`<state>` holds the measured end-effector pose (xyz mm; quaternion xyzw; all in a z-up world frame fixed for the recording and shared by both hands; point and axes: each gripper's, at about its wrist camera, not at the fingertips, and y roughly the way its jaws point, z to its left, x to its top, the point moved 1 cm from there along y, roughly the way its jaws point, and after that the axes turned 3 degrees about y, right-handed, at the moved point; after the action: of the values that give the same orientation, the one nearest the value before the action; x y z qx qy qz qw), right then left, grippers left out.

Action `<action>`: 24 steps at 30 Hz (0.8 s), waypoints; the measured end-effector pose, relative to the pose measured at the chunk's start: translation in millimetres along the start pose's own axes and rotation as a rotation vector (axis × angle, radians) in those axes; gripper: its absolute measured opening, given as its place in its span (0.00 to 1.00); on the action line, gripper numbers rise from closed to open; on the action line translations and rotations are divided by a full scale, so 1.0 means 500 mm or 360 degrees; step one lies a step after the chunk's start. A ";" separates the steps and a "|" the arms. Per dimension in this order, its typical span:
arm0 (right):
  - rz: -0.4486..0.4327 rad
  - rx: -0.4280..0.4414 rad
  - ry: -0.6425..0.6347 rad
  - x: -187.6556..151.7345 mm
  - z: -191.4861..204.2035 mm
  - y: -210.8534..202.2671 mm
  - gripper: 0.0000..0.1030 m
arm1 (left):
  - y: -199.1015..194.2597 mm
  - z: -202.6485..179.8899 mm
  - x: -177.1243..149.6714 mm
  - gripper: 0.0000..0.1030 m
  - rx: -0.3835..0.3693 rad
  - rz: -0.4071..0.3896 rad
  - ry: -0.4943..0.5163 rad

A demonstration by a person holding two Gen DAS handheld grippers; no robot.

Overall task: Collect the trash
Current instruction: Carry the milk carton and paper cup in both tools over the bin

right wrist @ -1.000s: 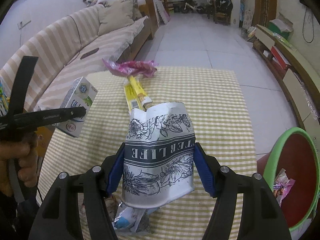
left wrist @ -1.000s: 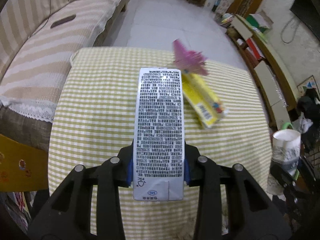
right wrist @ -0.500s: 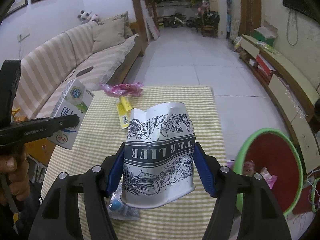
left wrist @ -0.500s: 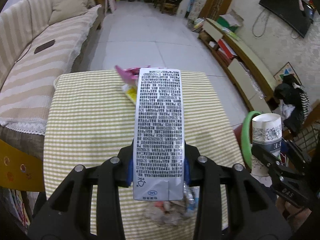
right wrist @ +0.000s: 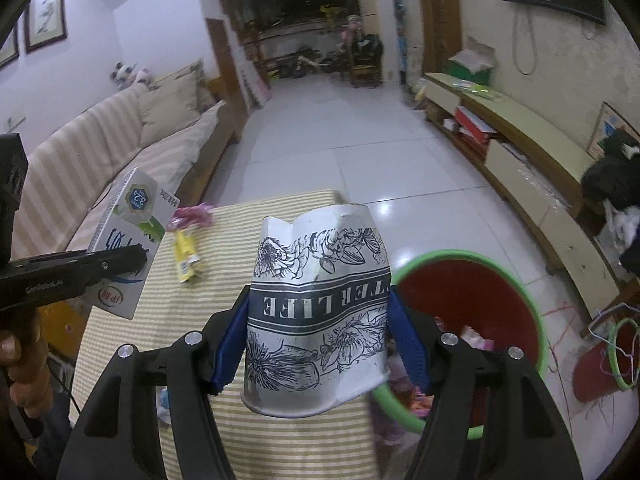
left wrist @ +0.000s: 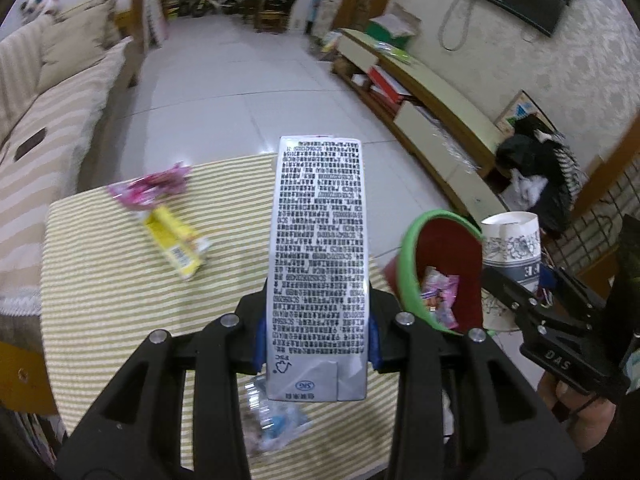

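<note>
My left gripper (left wrist: 316, 344) is shut on a white milk carton (left wrist: 318, 248), held above the striped table (left wrist: 100, 292). My right gripper (right wrist: 318, 332) is shut on a crumpled paper cup (right wrist: 318, 312) with a flower print; the cup also shows in the left wrist view (left wrist: 510, 252). A red bin with a green rim (right wrist: 472, 300) stands on the floor right of the table, with wrappers inside. It also shows in the left wrist view (left wrist: 436, 272). A yellow box (left wrist: 176, 248), a pink wrapper (left wrist: 152, 186) and a clear wrapper (left wrist: 272, 420) lie on the table.
A striped sofa (right wrist: 100, 160) runs along the left. A low TV cabinet (right wrist: 520, 152) lines the right wall. White tiled floor (right wrist: 320, 140) lies beyond the table. A small red and green basket (right wrist: 604, 356) sits at the far right.
Both grippers have swung right with their loads. The red bin has come nearer in both views. The table items have shifted left.
</note>
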<state>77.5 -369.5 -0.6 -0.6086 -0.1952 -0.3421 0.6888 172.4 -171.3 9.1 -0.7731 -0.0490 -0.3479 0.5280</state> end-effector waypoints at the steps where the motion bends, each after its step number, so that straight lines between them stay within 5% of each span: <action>1: -0.0004 -0.0016 0.0021 0.001 -0.016 -0.002 0.62 | 0.006 -0.017 0.004 0.34 -0.0013 0.0004 0.0015; 14: 0.0006 -0.0174 0.0237 -0.012 -0.211 -0.002 0.62 | 0.125 -0.224 0.057 0.34 -0.0200 0.0097 0.0270; 24: 0.0052 -0.0221 0.0322 -0.032 -0.293 0.023 0.62 | 0.196 -0.304 0.071 0.34 -0.0344 0.0187 0.0309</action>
<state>53.1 -507.7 -46.5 -0.6203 -0.0905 -0.4032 0.6666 168.7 -353.8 -15.9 -0.7898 0.0854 -0.3927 0.4634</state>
